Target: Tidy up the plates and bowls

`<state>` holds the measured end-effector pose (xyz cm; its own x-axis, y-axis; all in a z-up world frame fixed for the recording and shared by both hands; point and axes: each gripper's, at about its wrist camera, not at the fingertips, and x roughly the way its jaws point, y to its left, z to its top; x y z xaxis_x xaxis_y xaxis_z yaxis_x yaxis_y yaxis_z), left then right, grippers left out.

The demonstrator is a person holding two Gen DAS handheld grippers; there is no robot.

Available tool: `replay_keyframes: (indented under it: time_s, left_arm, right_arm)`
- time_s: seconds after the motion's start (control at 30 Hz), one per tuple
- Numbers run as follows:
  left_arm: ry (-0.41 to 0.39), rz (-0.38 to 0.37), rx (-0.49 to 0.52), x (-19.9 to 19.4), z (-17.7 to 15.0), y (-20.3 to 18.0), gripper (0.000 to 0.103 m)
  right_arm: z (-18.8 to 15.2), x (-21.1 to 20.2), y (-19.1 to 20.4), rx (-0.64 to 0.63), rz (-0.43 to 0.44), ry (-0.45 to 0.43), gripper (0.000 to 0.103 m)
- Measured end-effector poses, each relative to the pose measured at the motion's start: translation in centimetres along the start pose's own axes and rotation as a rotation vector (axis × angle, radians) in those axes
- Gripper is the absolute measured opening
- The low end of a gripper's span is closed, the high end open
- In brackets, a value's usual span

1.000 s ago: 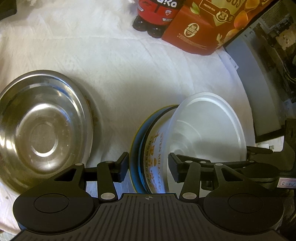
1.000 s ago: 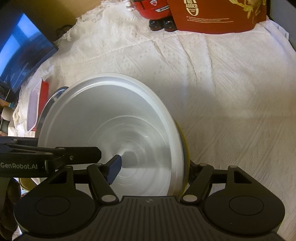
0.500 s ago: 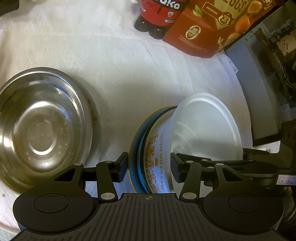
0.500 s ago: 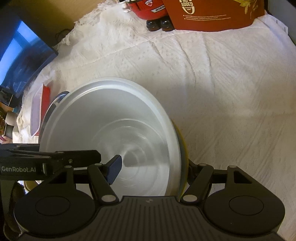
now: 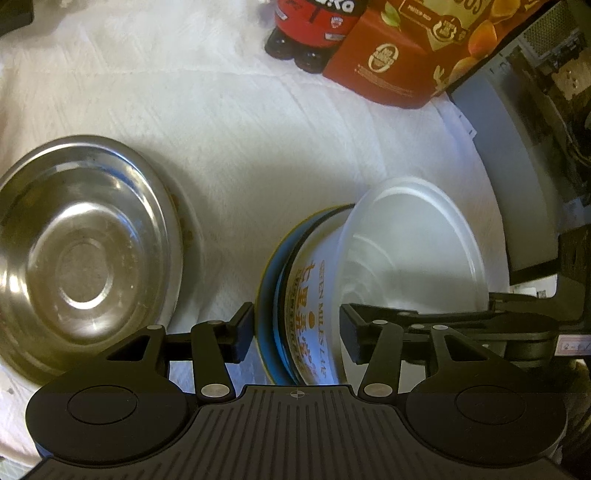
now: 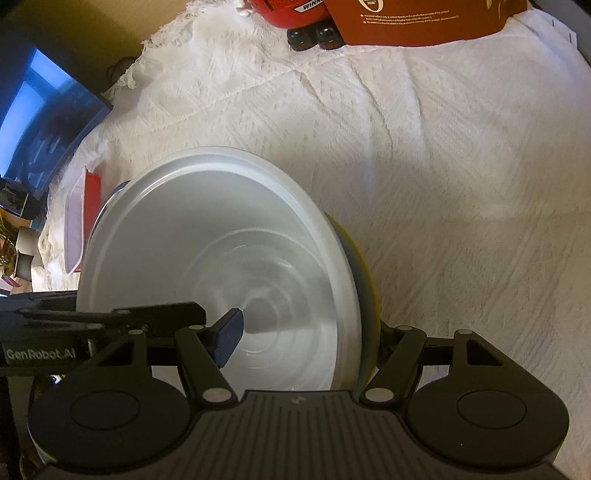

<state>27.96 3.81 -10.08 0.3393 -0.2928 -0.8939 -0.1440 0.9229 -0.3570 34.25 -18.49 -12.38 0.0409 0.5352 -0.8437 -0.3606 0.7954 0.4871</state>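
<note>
Both hand-held grippers, left [image 5: 297,334] and right [image 6: 306,338], clamp opposite walls of the nested bowls [image 5: 406,254]. Uneven lifting could tilt the stack and slip the clear inner bowl [image 6: 207,258] loose from between their fingers.

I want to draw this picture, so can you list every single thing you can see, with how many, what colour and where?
steel bowl: one, silver, left on the cloth.
clear plastic bowl: one, see-through white, nested in the printed bowl, held between both grippers.
printed bowl: one, white with orange writing, under the clear one.
blue and yellow dish: one, outermost of the stack.
tablecloth: one, white, under everything.
bottles: dark, red label, far edge; count unclear.
box: one, red, beside the bottles.
red tray: one, far left edge.
screen: one, blue, beyond the left edge.
left gripper: black, jaws around the stack's rim.
right gripper: black, jaws around the opposite rim.
</note>
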Motion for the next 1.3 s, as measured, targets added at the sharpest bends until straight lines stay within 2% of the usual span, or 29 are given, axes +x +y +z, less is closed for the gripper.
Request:
replay_keyframes:
  time_s: [0.8,1.07,1.3]
  left_arm:
    - [0.029,-0.011,-0.034,0.1,-0.2,0.1,0.053]
    - [-0.032,-0.055,-0.017,-2.9,0.6,-0.2,0.053]
    - [-0.132,-0.075,-0.012,-8.1,1.4,2.2,0.053]
  right_arm:
    - [0.4,-0.2,0.0,0.013,-0.014,0.048,0.067]
    - [1.4,-3.9,2.0,-0.019,-0.029,-0.024,0.067]
    - [3.5,-6.1,8.2,-0.137,-0.014,-0.107,0.067]
